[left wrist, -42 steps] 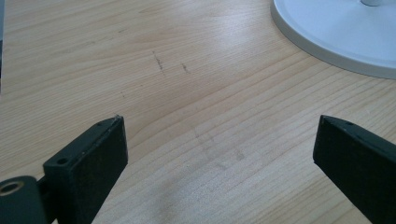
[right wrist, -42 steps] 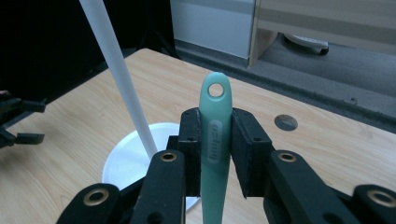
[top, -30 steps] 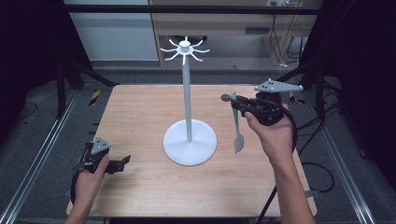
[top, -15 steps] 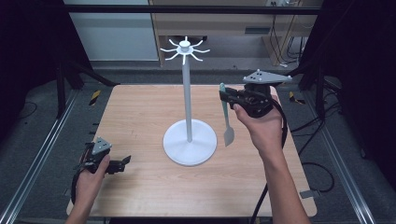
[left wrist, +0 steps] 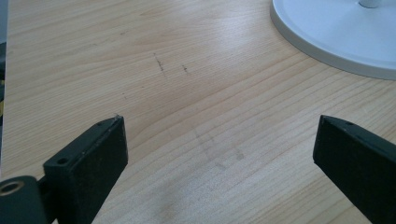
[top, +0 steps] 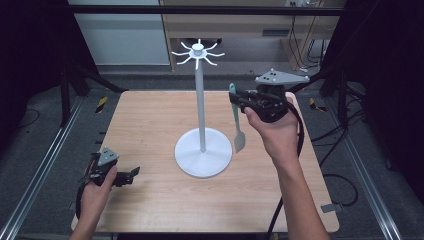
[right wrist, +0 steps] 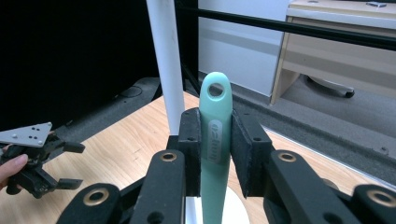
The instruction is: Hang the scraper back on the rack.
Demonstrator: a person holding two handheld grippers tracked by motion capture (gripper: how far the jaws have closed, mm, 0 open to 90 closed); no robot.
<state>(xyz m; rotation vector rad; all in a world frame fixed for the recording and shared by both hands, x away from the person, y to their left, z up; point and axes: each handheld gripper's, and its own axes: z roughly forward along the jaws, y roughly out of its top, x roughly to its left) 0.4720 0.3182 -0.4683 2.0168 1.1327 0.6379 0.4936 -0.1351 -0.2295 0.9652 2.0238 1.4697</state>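
Right claw (right wrist: 215, 140) is clamping a smooth teal spatula (top: 236, 120) beside the white hook stand (top: 201, 105); left claw (left wrist: 219, 149) is resting apart on the wooden counter (top: 150, 125).

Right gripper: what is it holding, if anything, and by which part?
The right gripper is shut on a teal spatula, clamping its handle just below the hanging hole; the blade hangs down beside the white stand.

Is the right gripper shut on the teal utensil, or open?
Shut: the right gripper clamps the teal utensil handle between both pads.
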